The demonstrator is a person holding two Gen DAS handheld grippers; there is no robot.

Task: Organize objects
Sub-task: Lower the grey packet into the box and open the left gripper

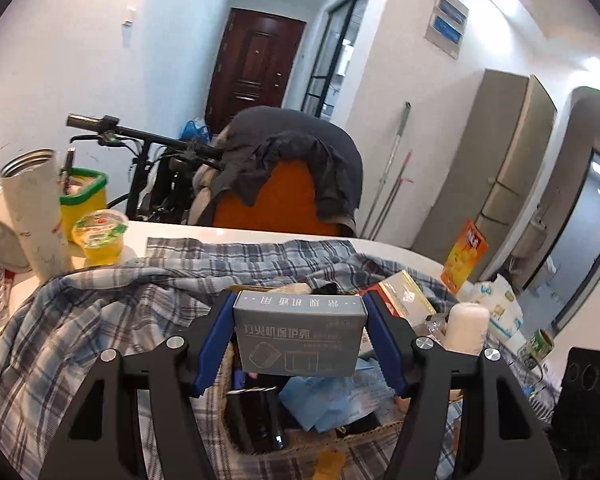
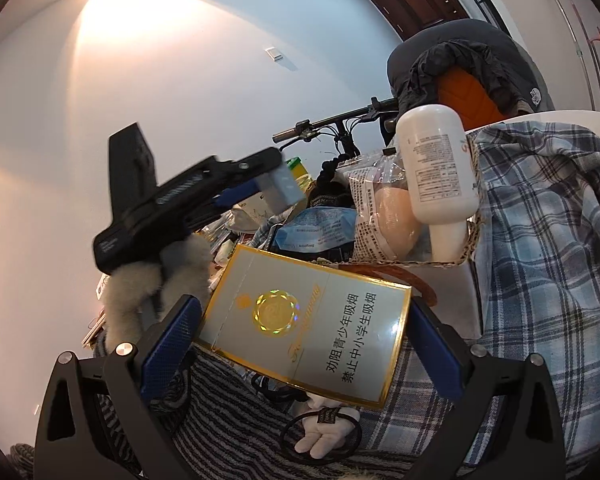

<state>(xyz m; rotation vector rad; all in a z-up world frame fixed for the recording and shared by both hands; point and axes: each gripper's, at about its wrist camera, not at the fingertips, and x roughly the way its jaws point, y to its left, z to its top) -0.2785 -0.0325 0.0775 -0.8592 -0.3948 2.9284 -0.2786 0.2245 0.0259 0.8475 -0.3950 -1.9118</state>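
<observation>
My left gripper (image 1: pixel 300 305) is shut on a small grey box (image 1: pixel 298 334) with printed characters, its blue pads (image 1: pixel 214 346) pressing both sides. It hangs over a woven basket (image 1: pixel 374 430) holding a black device (image 1: pixel 256 420) and blue packets (image 1: pixel 324 400). In the right wrist view my right gripper (image 2: pixel 304 309) is shut on a white, gold-edged cigarette pack (image 2: pixel 308 320). Beyond it the left gripper (image 2: pixel 268 178) carries the grey box (image 2: pixel 286 192) above the basket (image 2: pixel 466 258), where a white bottle (image 2: pixel 440 172) leans.
A blue plaid shirt (image 1: pixel 100 308) lies over the white table (image 1: pixel 204 232). At the left stand a steel flask (image 1: pixel 32 208), a jelly cup (image 1: pixel 98 236) and a yellow container (image 1: pixel 84 192). An orange box (image 1: pixel 464 254) stands at the right. A chair with a dark jacket (image 1: pixel 296 152) is behind.
</observation>
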